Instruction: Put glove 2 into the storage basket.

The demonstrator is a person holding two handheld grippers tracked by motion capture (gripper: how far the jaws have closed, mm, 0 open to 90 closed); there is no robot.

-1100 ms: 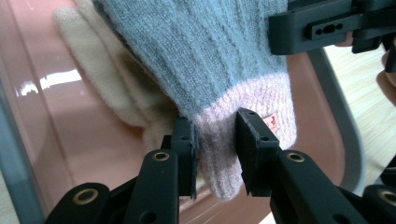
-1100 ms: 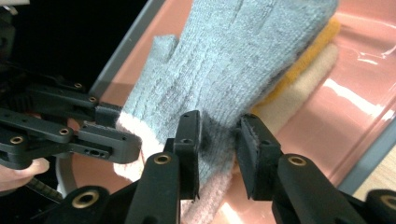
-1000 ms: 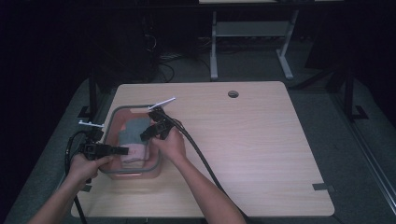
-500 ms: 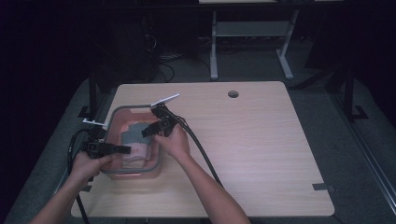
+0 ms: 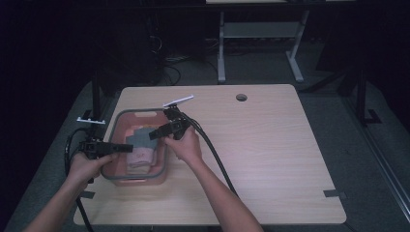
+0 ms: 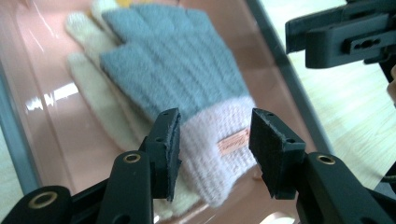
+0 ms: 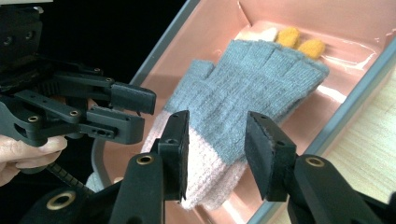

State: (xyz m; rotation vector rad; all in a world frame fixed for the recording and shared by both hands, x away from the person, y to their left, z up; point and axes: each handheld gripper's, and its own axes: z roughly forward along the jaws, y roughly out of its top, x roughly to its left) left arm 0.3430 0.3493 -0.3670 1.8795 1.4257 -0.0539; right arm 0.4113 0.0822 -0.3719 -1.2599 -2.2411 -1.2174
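A pink bin [image 5: 140, 180] with a grey rim stands on the table's left side. In it a grey glove [image 5: 141, 137] with a pink cuff [image 6: 210, 140] lies on a cream glove [image 6: 93, 107] with yellow fingertips [image 7: 299, 42]. My left gripper [image 5: 128, 148] reaches over the bin's left rim. Its jaws have just been opening and stand apart above the cuff, pressing nothing. My right gripper [image 5: 152, 134] hovers over the bin's right side. Its jaws have also just been opening, and the grey glove [image 7: 247, 88] lies loose below them. The two grippers point at each other across the cuff.
The wooden table [image 5: 270, 145] stretches to the right of the bin, with a round cable hole [image 5: 241, 97] near its far edge. Black cables [image 5: 217, 159] trail from both grippers. A tape mark [image 5: 334, 194] sits near the front right corner.
My right gripper has drawn back a little up and toward the bin's right rim. My left hand has stayed at the left rim. The grey glove lies flat in the bin.
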